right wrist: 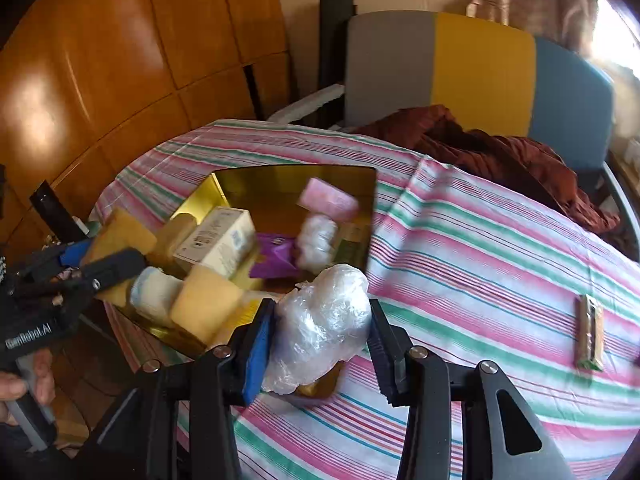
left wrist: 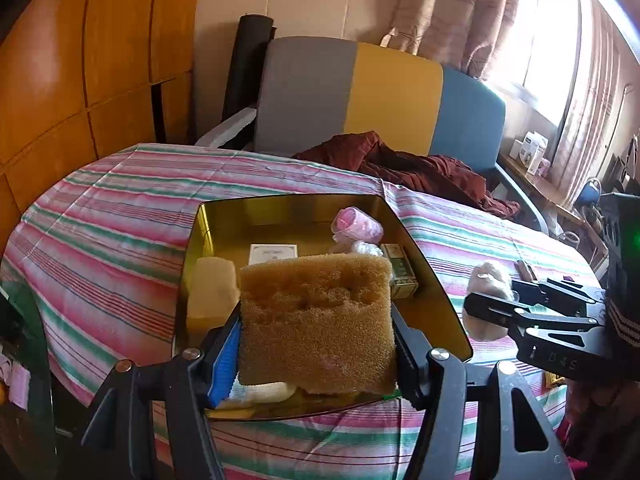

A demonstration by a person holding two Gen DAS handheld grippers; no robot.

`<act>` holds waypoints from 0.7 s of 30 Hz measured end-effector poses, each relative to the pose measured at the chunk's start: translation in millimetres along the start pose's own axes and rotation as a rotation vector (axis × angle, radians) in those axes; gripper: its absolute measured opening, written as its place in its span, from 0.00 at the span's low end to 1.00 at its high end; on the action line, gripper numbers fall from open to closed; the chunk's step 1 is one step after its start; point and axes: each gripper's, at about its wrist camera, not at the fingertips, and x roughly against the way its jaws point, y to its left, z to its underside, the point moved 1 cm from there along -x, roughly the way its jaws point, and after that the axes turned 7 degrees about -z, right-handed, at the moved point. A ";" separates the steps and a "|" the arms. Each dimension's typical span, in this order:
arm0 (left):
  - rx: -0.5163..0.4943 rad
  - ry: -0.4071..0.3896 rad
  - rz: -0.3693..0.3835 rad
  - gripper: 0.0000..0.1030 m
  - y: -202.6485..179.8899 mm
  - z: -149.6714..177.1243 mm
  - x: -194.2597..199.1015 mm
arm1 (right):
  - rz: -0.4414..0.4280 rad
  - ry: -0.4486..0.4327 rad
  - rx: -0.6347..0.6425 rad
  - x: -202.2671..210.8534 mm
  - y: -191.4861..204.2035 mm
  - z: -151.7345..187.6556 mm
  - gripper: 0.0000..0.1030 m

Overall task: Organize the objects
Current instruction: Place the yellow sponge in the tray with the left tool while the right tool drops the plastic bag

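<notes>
Both claws loaded: left claw (left wrist: 318,354) clamps sponge (left wrist: 316,320) over gold tin (left wrist: 436,300); right claw (right wrist: 320,344) grips plastic-wrapped bundle (right wrist: 320,320) beside tin.

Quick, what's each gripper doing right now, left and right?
Left gripper: shut on the brown sponge, over the gold tin.
Right gripper: shut on the clear plastic bundle at the tin's near edge.

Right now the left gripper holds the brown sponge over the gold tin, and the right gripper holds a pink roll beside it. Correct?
Not quite. The right gripper holds a clear plastic-wrapped bundle, not a pink roll; the right wrist view shows this. The pink roll lies inside the gold tin. The left gripper does hold the brown sponge over the tin.
</notes>
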 end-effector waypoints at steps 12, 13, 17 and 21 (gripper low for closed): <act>0.103 -0.002 -0.035 0.62 51.1 -4.3 -4.4 | -0.020 0.021 0.060 -30.8 30.2 -27.8 0.44; 0.106 -0.009 -0.039 0.62 53.7 -6.5 -5.0 | -0.017 0.023 0.061 -33.6 31.0 -29.0 0.44; 0.095 -0.026 -0.056 0.62 58.6 -20.0 -11.8 | 0.002 0.036 0.066 -45.6 30.8 -32.7 0.44; 0.081 -0.037 -0.075 0.63 62.5 -37.4 -25.2 | 0.022 0.046 0.057 -54.0 26.6 -32.6 0.46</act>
